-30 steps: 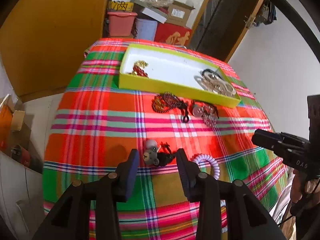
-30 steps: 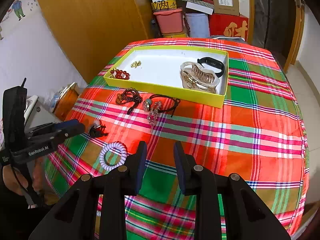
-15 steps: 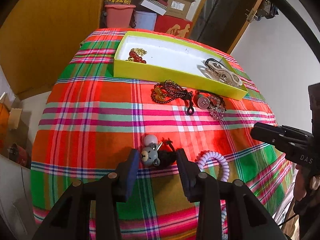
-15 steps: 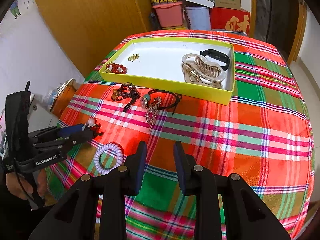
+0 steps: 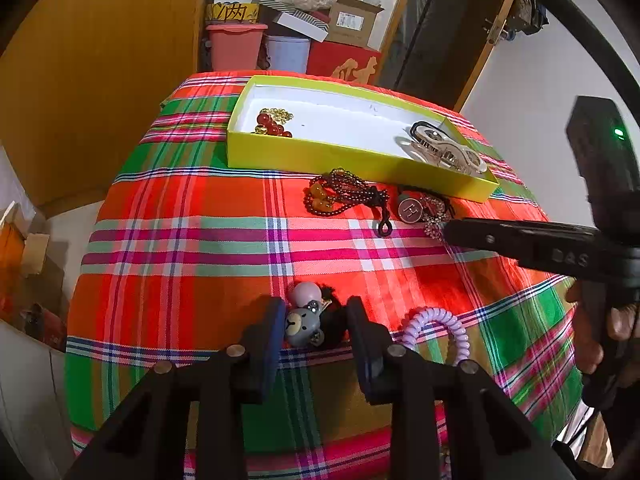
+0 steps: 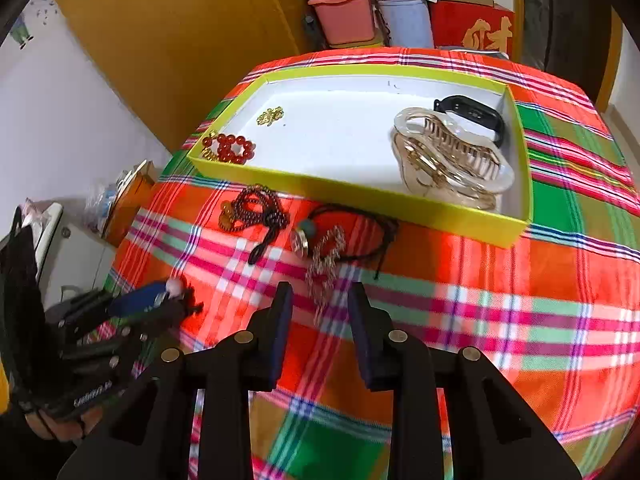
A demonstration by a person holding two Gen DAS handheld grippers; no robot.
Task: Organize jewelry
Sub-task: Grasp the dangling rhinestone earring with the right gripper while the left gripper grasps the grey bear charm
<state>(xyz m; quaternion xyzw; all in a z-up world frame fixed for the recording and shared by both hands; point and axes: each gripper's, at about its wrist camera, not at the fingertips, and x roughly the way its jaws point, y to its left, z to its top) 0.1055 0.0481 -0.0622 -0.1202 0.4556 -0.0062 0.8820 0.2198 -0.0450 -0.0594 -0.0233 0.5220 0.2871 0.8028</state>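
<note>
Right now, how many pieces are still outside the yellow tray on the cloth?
4: bear hair tie between the closing left gripper, purple coil tie beside it, dark bead bracelet and corded pendant near the tray.

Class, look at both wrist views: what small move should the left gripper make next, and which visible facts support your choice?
Probably finish closing the left gripper on the grey bear-head hair tie with a pink ball, then lift it. Its jaws are closing with the charm between them, but a gap still shows beside the right pad. The yellow-green tray with a white floor, already holding jewelry, has open floor space.
</note>
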